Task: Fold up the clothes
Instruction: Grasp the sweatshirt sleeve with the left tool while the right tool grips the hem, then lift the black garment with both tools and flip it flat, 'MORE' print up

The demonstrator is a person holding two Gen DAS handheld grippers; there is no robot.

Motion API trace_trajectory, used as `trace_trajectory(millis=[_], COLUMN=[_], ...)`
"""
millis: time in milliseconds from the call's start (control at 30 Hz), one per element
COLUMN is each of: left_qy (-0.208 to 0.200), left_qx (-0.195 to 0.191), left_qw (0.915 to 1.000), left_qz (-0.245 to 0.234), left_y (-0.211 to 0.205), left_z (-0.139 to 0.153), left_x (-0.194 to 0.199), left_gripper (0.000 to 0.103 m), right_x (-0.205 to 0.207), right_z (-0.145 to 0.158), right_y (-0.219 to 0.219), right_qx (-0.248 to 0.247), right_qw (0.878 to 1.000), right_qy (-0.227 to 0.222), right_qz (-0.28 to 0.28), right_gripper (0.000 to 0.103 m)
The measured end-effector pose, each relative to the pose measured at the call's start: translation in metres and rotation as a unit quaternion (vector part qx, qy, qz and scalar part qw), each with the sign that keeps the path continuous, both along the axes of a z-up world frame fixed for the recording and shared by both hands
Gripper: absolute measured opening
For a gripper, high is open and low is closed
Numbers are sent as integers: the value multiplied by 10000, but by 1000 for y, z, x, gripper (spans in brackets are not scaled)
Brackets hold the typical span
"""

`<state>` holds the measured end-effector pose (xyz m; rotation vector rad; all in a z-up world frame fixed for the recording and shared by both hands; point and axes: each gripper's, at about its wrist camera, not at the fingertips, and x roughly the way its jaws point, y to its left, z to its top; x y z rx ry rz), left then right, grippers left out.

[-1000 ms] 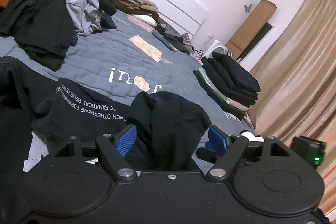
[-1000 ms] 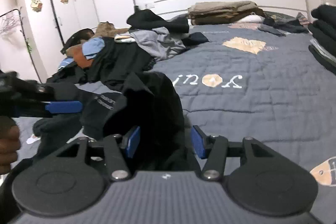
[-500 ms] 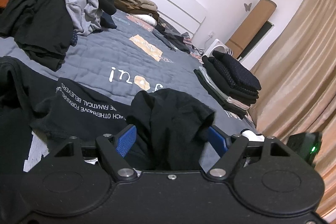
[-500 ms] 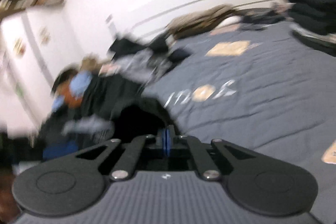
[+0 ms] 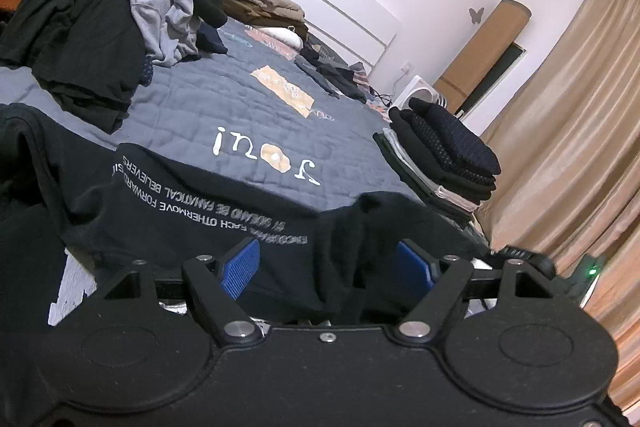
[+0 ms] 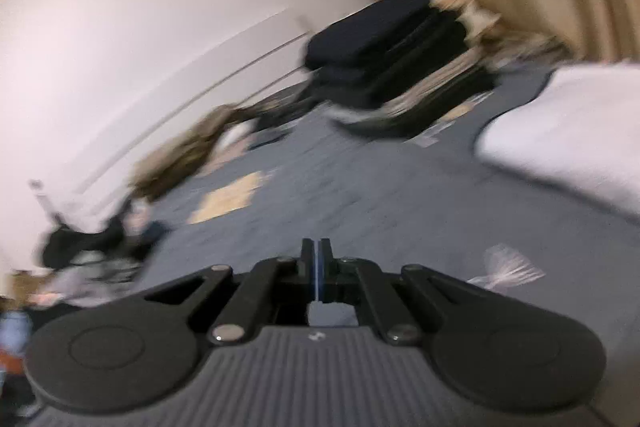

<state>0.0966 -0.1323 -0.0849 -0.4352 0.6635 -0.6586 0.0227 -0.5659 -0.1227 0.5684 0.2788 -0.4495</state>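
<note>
Black shirt [image 5: 168, 195] with white lettering lies spread on the bed [image 5: 248, 107], one bunched fold rising between the pads of the left claw [image 5: 332, 267], which stands wide open and presses nothing, probably lined up to pinch that edge for a fold. Right claw [image 6: 318, 267] is closed tight with nothing between its pads; view badly blurred, so its target is unclear. Folded stack [image 5: 440, 155] sits ahead and right of the left claw, loose pile [image 5: 100, 27] far ahead left.
</note>
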Motion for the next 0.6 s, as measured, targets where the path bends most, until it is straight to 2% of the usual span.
trace_trajectory(millis=[33, 100, 167, 200, 300, 467, 500, 600], left_qy=[3, -20, -57, -84, -159, -295, -299, -263], left_qx=[14, 61, 111, 136, 266, 582, 650, 730], left_qw=[10000, 10000, 9999, 9998, 9993, 9967, 9959, 9947], left_qz=[-8, -5, 27, 67, 220, 493, 549, 671], left_y=[0, 2, 4, 7, 17, 37, 41, 53], left_z=[0, 0, 0, 1, 2, 4, 4, 4], left_x=[0, 0, 0, 1, 4, 8, 9, 11], left_gripper=[75, 75, 75, 75, 75, 75, 75, 75], right_x=[2, 1, -1, 1, 12, 30, 34, 41], right_z=[-5, -12, -9, -4, 17, 33, 34, 30], right_y=[-5, -19, -26, -24, -2, 56, 68, 95], right_qx=[-8, 295, 579, 569, 83, -425, -479, -351], right_qw=[9998, 9986, 9977, 9976, 9944, 9727, 9673, 9520], right_qy=[194, 402, 351, 332, 428, 641, 705, 894], right_qz=[-67, -163, 0, 205, 964, 2188, 2389, 2905], right_gripper=[4, 5, 5, 5, 8, 27, 35, 42])
